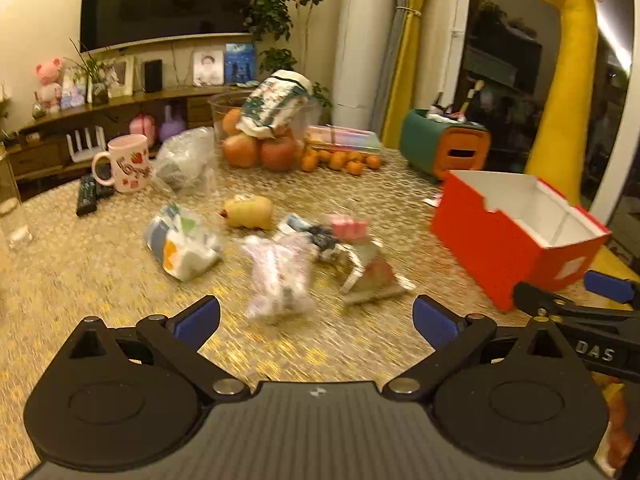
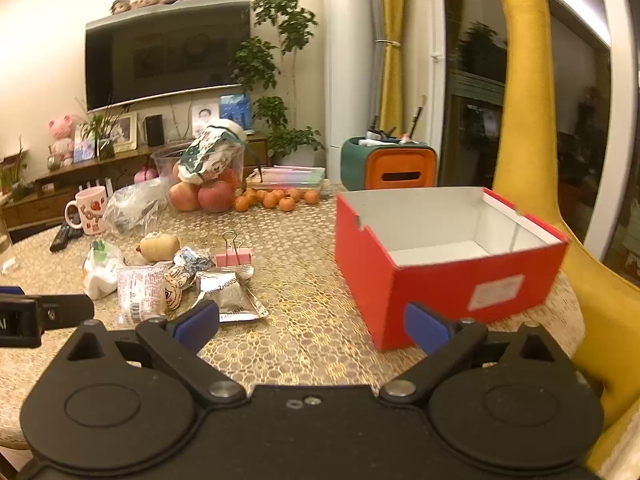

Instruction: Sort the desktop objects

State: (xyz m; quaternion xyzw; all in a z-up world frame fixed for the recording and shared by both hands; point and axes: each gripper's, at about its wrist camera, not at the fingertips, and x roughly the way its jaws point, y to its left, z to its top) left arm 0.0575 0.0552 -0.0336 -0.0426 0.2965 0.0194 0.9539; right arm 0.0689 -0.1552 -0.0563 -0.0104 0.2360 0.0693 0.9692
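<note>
The bench (image 2: 304, 328), covered in a gold-patterned cloth, is seen to carry everything. Toward its right edge an open red box (image 2: 436, 276) is placed, and its white interior is seen to be bare, so nothing appears to have been sorted into it yet. Along the far edge a fruit bowl (image 2: 200, 172) with apples and loose small oranges is found, with a pink mug (image 2: 90, 210) near the far left.

The loose items remain heaped left of the box, toward the near middle of the bench: a white printed packet (image 2: 138, 294), a silver foil sachet (image 2: 228, 296), a pale yellow toy (image 2: 160, 246) and a pink binder clip (image 2: 233, 256) behind them.

The left claw (image 1: 316, 318) is held wide open and empty just short of the heap. The right claw (image 2: 312, 322) is likewise spread wide with nothing gripped, above bare cloth between the sachet and the box's near corner.

The task is judged barely begun; every loose item is still to be moved.
</note>
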